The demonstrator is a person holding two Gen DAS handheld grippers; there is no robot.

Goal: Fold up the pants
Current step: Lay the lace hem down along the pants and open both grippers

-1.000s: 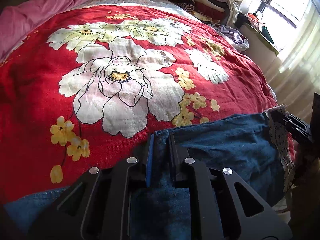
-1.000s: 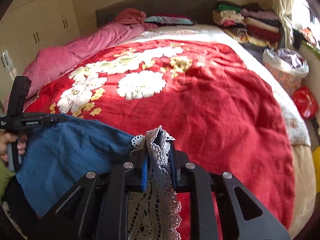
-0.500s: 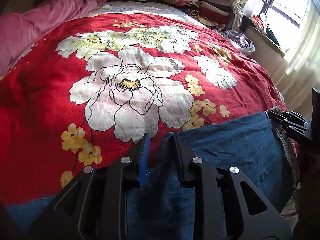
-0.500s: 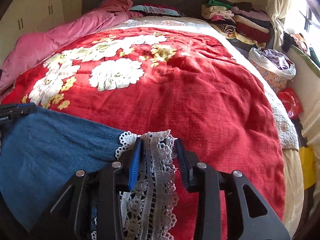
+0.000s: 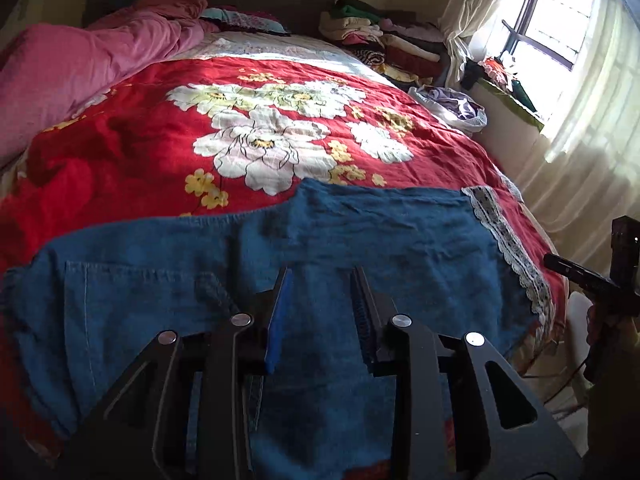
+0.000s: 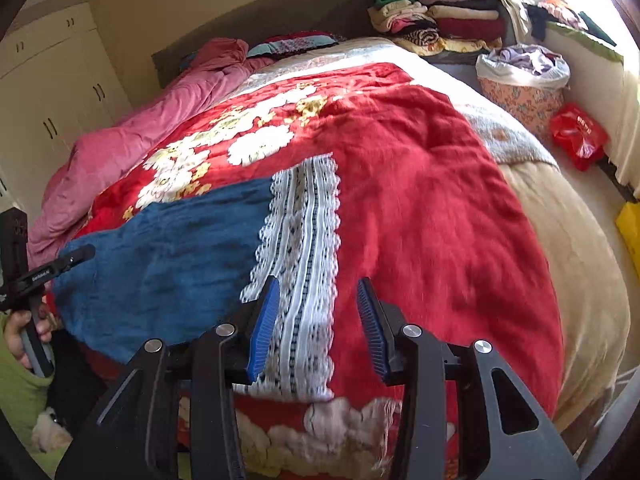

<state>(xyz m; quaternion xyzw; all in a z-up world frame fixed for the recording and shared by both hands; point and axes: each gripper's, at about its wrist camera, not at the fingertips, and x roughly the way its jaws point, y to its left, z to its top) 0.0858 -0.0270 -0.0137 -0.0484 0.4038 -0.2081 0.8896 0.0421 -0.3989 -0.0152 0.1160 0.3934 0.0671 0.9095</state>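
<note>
Blue denim pants (image 5: 360,240) lie flat on the red bedspread (image 5: 120,160); I see both my left gripper (image 5: 322,292) and right gripper (image 6: 318,304) parted, jaws just opened, gripping nothing.

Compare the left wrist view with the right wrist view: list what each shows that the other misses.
Left wrist only: the window, and the pants' stitched pocket.
Right wrist only: the white wardrobe, the red bag on the floor, and a hand gripping the left gripper's handle.
Both: the blue pants with their lace hem on the red floral blanket, and stacked folded clothes.
</note>
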